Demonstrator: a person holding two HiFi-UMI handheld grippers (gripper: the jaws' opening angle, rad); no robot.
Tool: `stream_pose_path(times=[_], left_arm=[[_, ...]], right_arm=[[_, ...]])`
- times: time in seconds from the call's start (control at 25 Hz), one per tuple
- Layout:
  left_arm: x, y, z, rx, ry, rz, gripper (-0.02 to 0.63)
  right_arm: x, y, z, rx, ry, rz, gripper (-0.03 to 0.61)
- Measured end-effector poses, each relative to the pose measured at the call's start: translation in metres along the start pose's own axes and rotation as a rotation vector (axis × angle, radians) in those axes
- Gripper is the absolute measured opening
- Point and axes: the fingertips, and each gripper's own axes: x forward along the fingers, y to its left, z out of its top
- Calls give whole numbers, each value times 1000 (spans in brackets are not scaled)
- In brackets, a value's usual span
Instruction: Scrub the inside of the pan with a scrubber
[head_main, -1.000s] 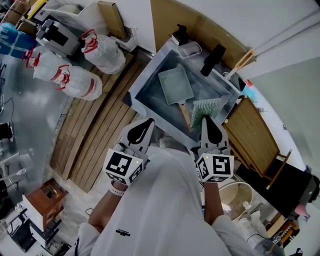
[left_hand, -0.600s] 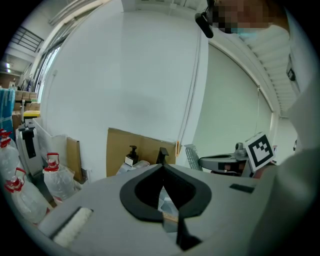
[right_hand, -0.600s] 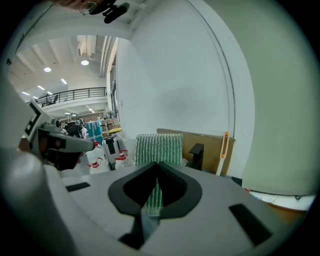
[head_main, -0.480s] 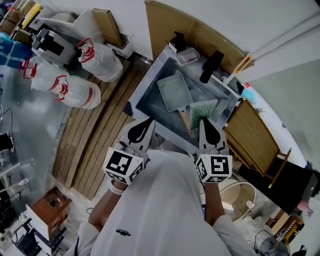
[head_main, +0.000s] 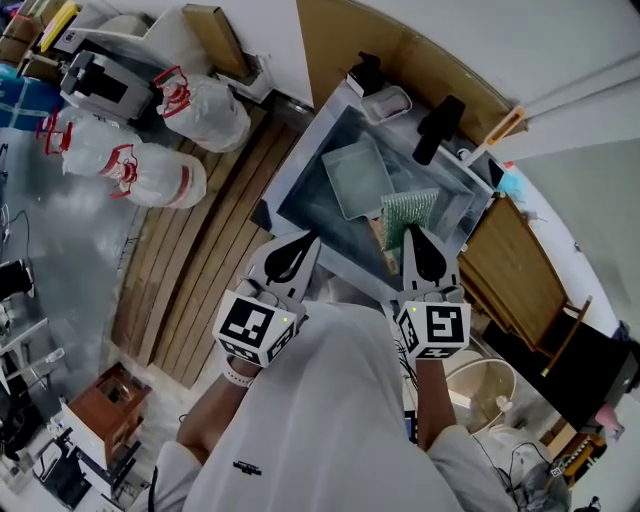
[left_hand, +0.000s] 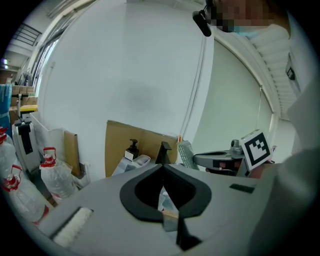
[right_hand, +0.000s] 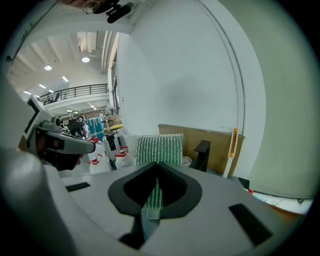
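The right gripper (head_main: 412, 232) pinches the lower edge of a green bristly scrubber (head_main: 410, 209), its jaws pressed onto the pad so that the rest stands up past their tips; the right gripper view shows the same grip on the scrubber (right_hand: 160, 148). The left gripper (head_main: 304, 240) has its jaws pressed together at the tips with nothing between them, which the left gripper view (left_hand: 163, 167) bears out. Both are held side by side over the near edge of a sink (head_main: 300, 150). The pan (head_main: 352, 175), rectangular and pale, lies inside the sink just ahead of the tips and between the two grippers, its wooden handle (head_main: 377, 230) pointing back toward the right gripper. The scrubber sits beside the pan's near right corner, apparently above it, though contact cannot be judged from the head view. Beyond the scrubber stands a black faucet (head_main: 440, 128), and farther ahead of the left gripper a dark pump bottle (head_main: 365, 72) rests at the sink's far rim against brown cardboard (head_main: 400, 55). Well to the left of the left gripper lie clear water jugs (head_main: 150, 165) with red fittings.
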Motion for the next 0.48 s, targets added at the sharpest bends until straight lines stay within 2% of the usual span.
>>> stream_pose_path(times=[0.28,0.48], left_arm=[[32,17,-12,0,43,-3,0],[59,36,-23,12,77,-6,0]], right_arm=[[38,-3,-6,-42,27,28,11],[75,-8,-24,-65,80,47,11]])
